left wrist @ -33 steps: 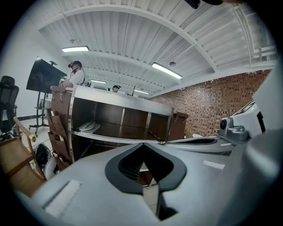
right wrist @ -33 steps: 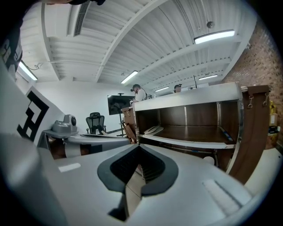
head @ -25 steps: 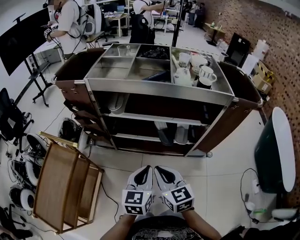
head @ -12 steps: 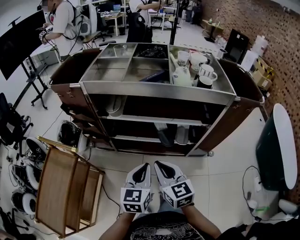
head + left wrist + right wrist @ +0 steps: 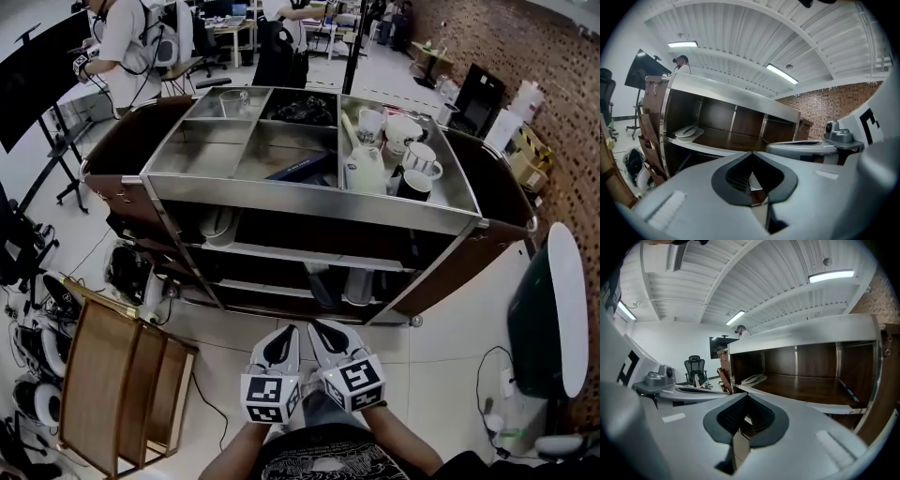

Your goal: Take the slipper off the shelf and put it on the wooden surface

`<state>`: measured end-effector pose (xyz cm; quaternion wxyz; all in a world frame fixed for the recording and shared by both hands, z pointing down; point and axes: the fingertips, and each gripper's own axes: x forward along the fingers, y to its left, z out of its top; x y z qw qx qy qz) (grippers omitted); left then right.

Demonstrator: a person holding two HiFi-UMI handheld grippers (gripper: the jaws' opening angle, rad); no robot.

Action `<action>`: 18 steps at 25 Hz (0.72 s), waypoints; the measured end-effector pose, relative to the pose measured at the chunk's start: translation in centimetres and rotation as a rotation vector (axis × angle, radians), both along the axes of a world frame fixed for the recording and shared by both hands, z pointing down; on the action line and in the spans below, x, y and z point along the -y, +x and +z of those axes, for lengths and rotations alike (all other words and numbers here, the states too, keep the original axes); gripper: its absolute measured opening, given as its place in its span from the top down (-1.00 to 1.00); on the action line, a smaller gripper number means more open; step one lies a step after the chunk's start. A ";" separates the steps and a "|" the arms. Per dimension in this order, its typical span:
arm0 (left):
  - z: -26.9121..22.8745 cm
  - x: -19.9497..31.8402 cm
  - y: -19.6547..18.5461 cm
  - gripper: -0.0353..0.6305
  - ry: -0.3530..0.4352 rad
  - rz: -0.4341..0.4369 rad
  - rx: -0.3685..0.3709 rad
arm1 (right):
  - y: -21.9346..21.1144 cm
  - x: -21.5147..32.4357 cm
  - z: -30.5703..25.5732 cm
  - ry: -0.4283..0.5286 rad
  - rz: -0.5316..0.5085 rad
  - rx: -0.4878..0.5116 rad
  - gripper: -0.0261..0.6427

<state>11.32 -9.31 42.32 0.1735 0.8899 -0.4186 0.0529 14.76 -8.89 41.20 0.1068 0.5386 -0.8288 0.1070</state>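
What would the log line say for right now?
stage: before pick | left gripper: jaws shut, empty | right gripper: jaws shut, empty | slipper: on shelf, untouched

The right gripper [image 5: 747, 395] is seen with its grey jaws closed together, below a steel-framed dark wooden shelf [image 5: 811, 385]; a pale flat slipper [image 5: 752, 378] is laid at the shelf's left end.

White ceramic mugs [image 5: 398, 131] cluster toward one o'clock, a clear glass cup [image 5: 233, 97] at eleven, a black flat screen on a stand [image 5: 37, 80] at ten, and a red brick wall [image 5: 562, 112] at two.
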 end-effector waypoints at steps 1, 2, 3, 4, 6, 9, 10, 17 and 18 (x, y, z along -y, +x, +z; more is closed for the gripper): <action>0.5 0.5 0.2 0.88 -0.007 -0.002 0.002 | 0.3 0.4 0.5 -0.009 -0.004 -0.003 0.92; 1.0 1.0 0.5 0.88 -0.014 -0.005 0.005 | 0.5 0.8 1.1 -0.019 -0.007 -0.005 0.92; 1.5 1.4 0.8 0.88 -0.022 -0.007 0.007 | 0.8 1.2 1.6 -0.031 -0.011 -0.007 0.92; 1.9 1.8 1.1 0.88 -0.029 -0.008 0.008 | 1.1 1.6 2.2 -0.043 -0.015 -0.007 0.92; 2.7 2.5 1.8 0.88 -0.042 -0.011 0.009 | 1.8 2.4 3.3 -0.065 -0.019 -0.007 0.92; 3.9 3.4 2.6 0.88 -0.061 -0.014 0.014 | 3.2 3.5 5.3 -0.097 -0.018 -0.012 0.92; 4.4 3.7 2.9 0.88 -0.065 -0.012 0.017 | 3.6 3.9 6.0 -0.106 -0.016 -0.012 0.92; 8.4 6.0 4.4 0.88 -0.080 0.016 0.047 | 6.7 6.3 11.5 -0.151 0.018 -0.029 0.88; 9.0 6.4 4.7 0.88 -0.083 0.021 0.048 | 7.0 6.6 12.3 -0.155 0.024 -0.032 0.86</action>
